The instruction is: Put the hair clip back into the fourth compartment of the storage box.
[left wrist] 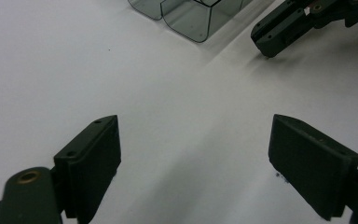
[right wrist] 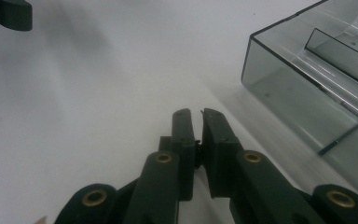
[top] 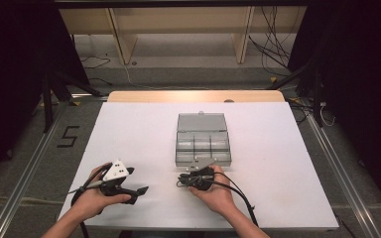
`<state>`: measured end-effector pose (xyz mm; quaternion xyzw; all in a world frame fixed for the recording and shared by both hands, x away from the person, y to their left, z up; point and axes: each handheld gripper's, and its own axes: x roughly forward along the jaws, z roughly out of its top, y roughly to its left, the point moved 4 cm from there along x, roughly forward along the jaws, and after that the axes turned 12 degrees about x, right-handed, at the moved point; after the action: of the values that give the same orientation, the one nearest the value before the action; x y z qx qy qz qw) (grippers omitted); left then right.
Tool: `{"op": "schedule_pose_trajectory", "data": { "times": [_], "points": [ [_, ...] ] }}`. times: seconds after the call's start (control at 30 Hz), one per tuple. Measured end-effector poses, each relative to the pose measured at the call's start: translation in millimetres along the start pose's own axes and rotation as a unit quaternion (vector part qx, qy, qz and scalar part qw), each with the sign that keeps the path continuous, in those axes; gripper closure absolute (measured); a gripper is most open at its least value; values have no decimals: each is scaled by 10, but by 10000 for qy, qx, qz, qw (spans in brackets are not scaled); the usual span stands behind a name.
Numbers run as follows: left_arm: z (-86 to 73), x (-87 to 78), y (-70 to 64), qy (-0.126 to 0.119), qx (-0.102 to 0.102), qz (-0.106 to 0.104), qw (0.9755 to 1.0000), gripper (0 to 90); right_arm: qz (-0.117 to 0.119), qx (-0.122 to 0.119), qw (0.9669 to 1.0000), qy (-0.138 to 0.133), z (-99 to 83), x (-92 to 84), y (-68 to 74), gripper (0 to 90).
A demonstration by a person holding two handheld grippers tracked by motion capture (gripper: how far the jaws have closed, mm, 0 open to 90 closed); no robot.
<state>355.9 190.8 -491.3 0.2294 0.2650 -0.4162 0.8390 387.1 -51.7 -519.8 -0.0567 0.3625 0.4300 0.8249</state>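
On the white table the open clear plastic box sits just beyond the right gripper, whose jaws are pressed together on nothing, while the left gripper rests nearby with jaws wide apart and empty.

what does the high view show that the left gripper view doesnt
High view alone: the whole clear plastic box with its lid open, both hands, and the floor. Left gripper view alone: the left hand-held gripper up close, jaws wide apart with nothing between. Both: the white table, a box corner, and the right hand-held gripper.
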Motion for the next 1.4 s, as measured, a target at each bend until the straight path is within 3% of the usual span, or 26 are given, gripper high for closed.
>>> {"op": "schedule_pose_trajectory", "data": {
  "times": [1.4],
  "points": [
    [-1, 3, 3, -11, -32, 11, 10000, 166, -44, -23, 9998, -207, 200, -125, -19, 843]
  ]
}}
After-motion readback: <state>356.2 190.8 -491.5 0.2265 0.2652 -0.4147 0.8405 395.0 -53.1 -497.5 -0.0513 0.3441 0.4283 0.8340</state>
